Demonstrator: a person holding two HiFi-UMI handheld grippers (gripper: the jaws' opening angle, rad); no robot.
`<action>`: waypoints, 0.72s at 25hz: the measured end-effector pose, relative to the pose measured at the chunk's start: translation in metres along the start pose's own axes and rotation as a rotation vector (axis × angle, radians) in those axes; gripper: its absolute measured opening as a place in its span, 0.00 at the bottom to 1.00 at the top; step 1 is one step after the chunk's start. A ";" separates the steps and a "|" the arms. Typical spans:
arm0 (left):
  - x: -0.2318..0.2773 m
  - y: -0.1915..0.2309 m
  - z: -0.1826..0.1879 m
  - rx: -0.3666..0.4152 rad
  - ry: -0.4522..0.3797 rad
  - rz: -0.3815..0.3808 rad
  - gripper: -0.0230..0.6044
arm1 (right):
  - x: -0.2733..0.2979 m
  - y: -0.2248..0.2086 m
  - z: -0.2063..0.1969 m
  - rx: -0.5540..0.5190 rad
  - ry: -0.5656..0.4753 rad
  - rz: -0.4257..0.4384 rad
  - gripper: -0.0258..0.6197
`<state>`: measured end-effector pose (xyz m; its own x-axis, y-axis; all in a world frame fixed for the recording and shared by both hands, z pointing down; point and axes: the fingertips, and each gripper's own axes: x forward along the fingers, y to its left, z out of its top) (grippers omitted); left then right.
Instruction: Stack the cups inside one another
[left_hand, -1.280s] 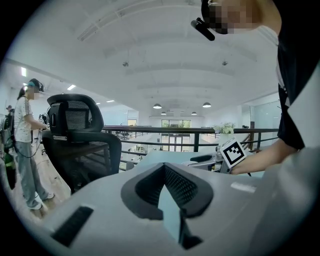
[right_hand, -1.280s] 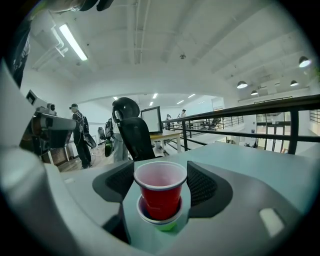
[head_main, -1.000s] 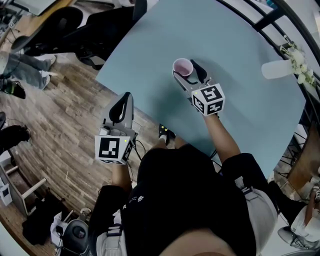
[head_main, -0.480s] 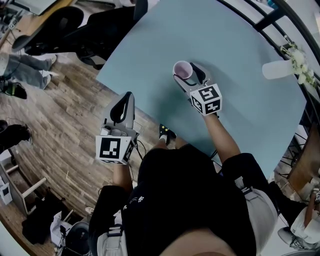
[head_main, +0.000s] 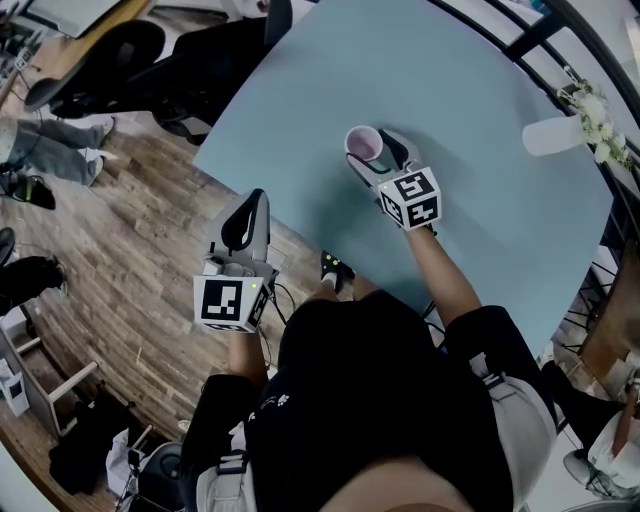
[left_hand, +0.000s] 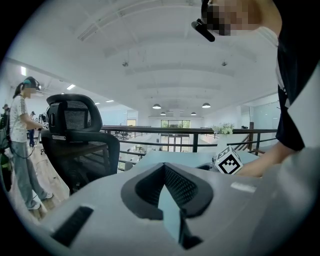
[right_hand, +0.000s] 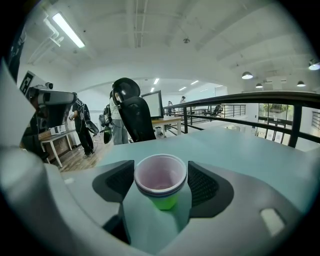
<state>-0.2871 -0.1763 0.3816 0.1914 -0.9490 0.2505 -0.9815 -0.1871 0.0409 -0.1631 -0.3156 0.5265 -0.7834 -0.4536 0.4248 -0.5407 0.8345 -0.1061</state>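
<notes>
A nested cup stack (head_main: 362, 143) stands between the jaws of my right gripper (head_main: 375, 148) over the light blue table (head_main: 470, 80). In the right gripper view the cup stack (right_hand: 160, 182) shows a pink cup on the inside, a purple rim around it and a green cup on the outside. Both pads of the right gripper (right_hand: 161, 189) lie against its rim. Whether its base touches the table I cannot tell. My left gripper (head_main: 248, 205) hangs off the table's near-left edge, above the wooden floor. The left gripper (left_hand: 164, 172) has its pads together with nothing between them.
A white vase with flowers (head_main: 560, 135) stands at the table's far right. A black office chair (head_main: 120, 50) sits on the floor beyond the table's left edge, with a person's legs (head_main: 45, 140) further left. A dark railing (head_main: 600, 60) curves behind the table.
My right gripper has sunk a little with the cup stack still between its jaws. The left gripper has stayed where it was.
</notes>
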 end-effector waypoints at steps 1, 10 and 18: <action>0.001 0.000 0.000 0.000 -0.001 -0.002 0.02 | -0.001 0.000 0.001 0.002 -0.006 0.000 0.55; 0.011 -0.001 0.003 0.010 0.003 -0.034 0.02 | -0.018 -0.002 0.025 0.026 -0.092 -0.023 0.52; 0.025 -0.015 0.007 0.022 -0.011 -0.095 0.02 | -0.058 -0.011 0.055 0.083 -0.263 -0.103 0.18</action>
<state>-0.2675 -0.1991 0.3802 0.2837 -0.9295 0.2358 -0.9586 -0.2817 0.0429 -0.1289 -0.3156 0.4541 -0.7696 -0.6094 0.1906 -0.6364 0.7561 -0.1526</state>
